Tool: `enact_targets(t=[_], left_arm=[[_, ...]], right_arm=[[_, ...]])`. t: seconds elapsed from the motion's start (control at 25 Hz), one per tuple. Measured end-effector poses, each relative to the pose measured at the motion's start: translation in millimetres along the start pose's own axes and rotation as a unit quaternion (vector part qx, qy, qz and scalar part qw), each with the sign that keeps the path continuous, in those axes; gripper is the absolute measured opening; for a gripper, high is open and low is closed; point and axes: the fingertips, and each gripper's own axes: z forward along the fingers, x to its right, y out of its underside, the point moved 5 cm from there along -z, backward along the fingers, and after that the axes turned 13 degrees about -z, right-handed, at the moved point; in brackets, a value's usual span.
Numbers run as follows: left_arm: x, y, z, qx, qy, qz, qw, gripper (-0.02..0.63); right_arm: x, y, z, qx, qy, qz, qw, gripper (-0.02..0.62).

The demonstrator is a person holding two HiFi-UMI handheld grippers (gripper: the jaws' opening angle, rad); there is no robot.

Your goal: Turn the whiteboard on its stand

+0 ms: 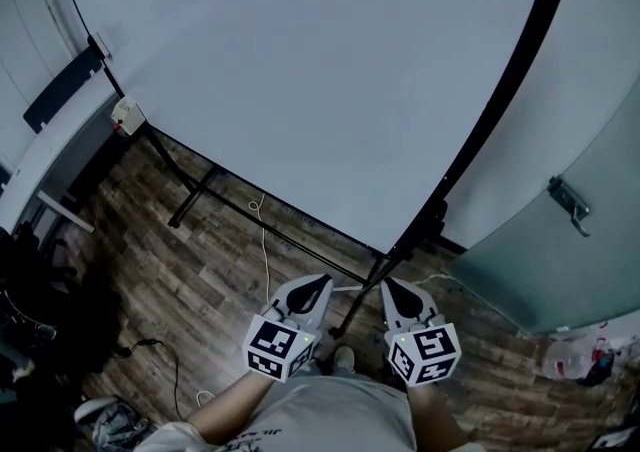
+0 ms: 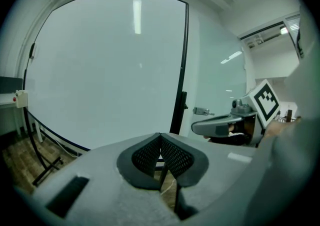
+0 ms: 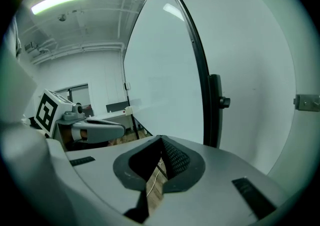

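Note:
The large whiteboard [image 1: 320, 70] with a thin black frame stands on a black stand [image 1: 190, 202] and fills most of the head view. Its lower right corner [image 1: 400, 248] is just ahead of both grippers. My left gripper [image 1: 318, 286] and right gripper [image 1: 393, 288] are low in the head view, side by side, both shut with nothing between the jaws and clear of the board. In the left gripper view, the left gripper [image 2: 160, 138] faces the whiteboard [image 2: 110, 70]. The right gripper [image 3: 161, 141] points at the board's edge post and its knob [image 3: 222, 102].
A frosted glass door with a metal handle [image 1: 568, 202] stands right of the board. A desk [image 1: 40, 160] and a white box with a red button [image 1: 127, 116] are at the left. A cable [image 1: 265, 250] runs over the wooden floor under the stand. Bottles [image 1: 575, 360] lie at the lower right.

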Motion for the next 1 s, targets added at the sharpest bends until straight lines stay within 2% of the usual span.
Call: enact_targets(t=[0.28,1.0], left_arm=[[-1.1,8.3,-11.1,-0.002,-0.022,0.005,0.9997,0.011],[-6.3,13.7,-29.4,0.007,-0.038,0.006,0.9992,0.011]], right_arm=[[-26.3,4.8,6.2,-0.004,-0.026,0.010,1.000,0.007],[-52.2,2.5,17.9,-0.004,-0.065,-0.006,0.998,0.006]])
